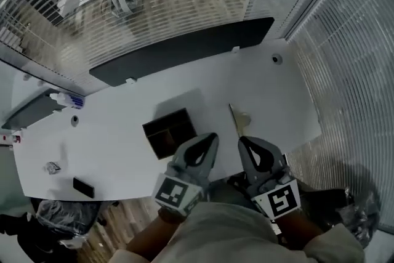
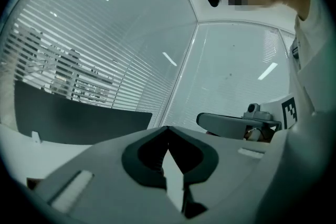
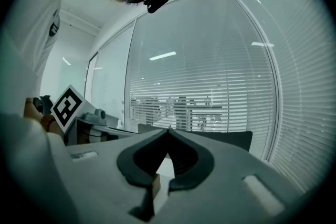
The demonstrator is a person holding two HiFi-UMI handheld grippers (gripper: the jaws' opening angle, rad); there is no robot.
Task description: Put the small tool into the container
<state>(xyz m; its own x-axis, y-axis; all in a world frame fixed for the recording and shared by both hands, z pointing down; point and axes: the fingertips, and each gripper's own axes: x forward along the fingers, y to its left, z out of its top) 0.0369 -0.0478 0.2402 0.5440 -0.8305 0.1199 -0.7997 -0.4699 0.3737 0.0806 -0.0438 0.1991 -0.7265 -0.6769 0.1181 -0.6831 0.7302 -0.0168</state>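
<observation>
Hanging over the front edge of the white tabletop [image 1: 111, 138], had the left gripper [image 1: 209, 141] and the right gripper [image 1: 246, 145] both empty, jaws pressed tip to tip. Left the small tool [image 1: 234, 119], a thin stick with a pale end, flat just ahead of the right gripper, right of the black compartmented container [image 1: 169, 132] and apart from it. Called, most likely, for spreading the right jaws first, pinching across the shaft, then clearing the container's wall before lowering in.

The left tool [image 1: 212, 136] and right tool [image 1: 242, 140] are seen in matt grey plastic. Ahead of the left tool, the container [image 1: 170, 132] is finished matt black; the surface [image 1: 111, 138] is smooth white.
</observation>
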